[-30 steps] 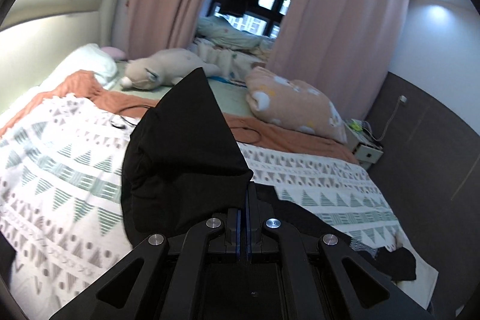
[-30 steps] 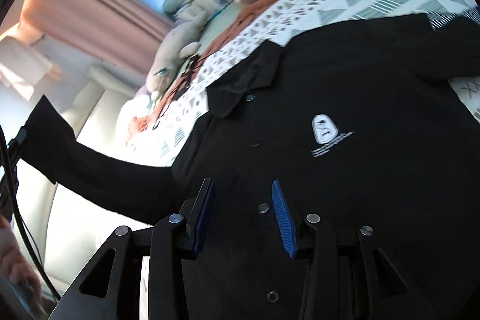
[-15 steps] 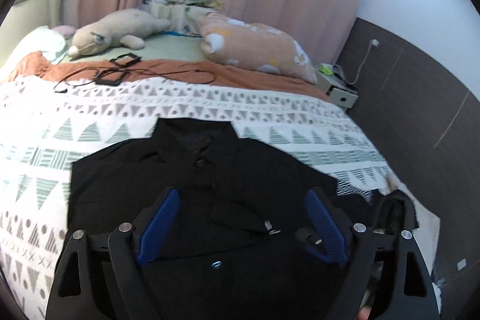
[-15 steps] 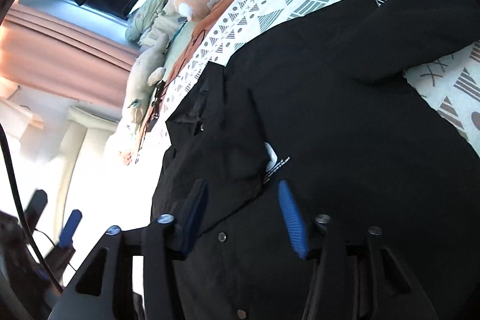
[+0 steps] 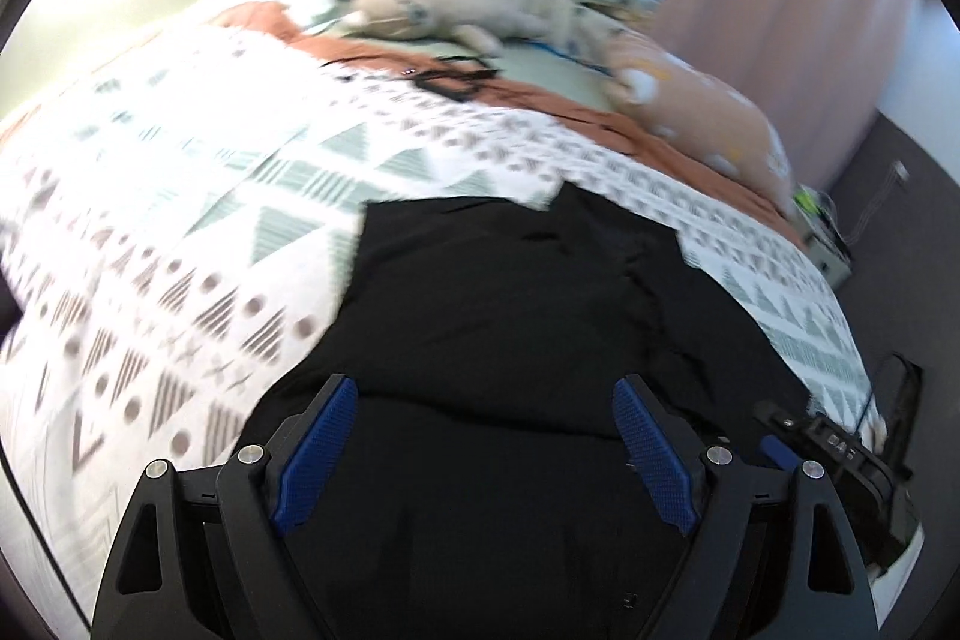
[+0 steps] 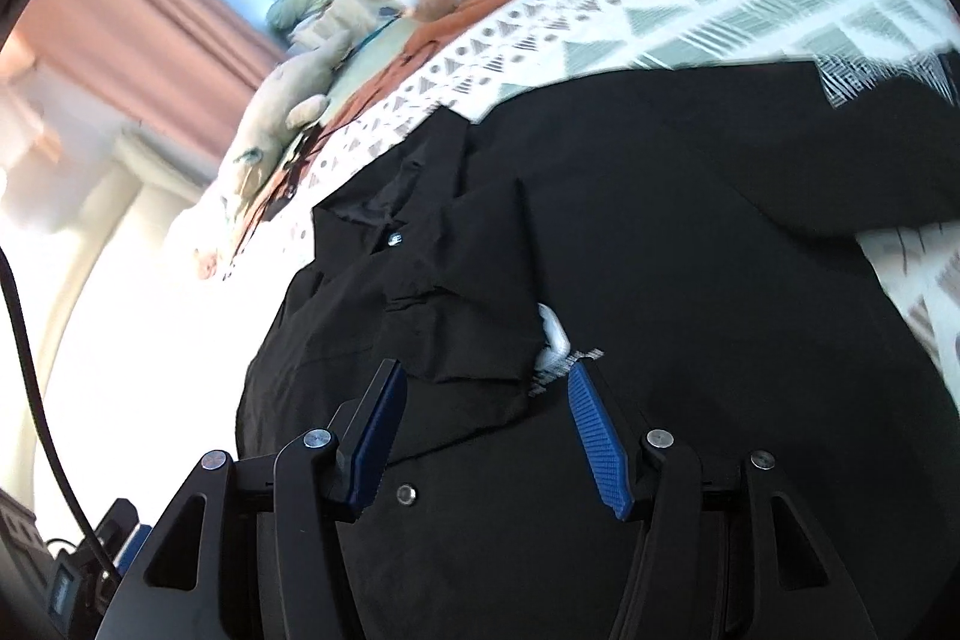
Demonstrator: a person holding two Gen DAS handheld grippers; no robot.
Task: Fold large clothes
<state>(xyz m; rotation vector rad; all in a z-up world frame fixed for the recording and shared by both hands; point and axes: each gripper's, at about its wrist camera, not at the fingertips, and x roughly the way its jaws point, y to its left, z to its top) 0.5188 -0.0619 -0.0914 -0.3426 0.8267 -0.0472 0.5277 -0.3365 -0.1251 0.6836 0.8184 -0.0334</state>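
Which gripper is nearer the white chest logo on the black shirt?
Right. The right gripper hovers open right at the white logo, sleeve cuff beside it. The left gripper is open over plain black shirt, logo unseen.

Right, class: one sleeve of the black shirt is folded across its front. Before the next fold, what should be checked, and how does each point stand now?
1. Left gripper free of cloth: ok, blue pads wide apart, nothing pinched.
2. Right gripper free: ok, open above the shirt front.
3. Black shirt lying on the patterned bedspread: ok.
4. Folded sleeve lying flat: not ok, it is creased and partly covers the white chest logo.
5. Far sleeve folded in: not ok, it reaches outward.
6. Hem straight: cannot tell, it is out of view.
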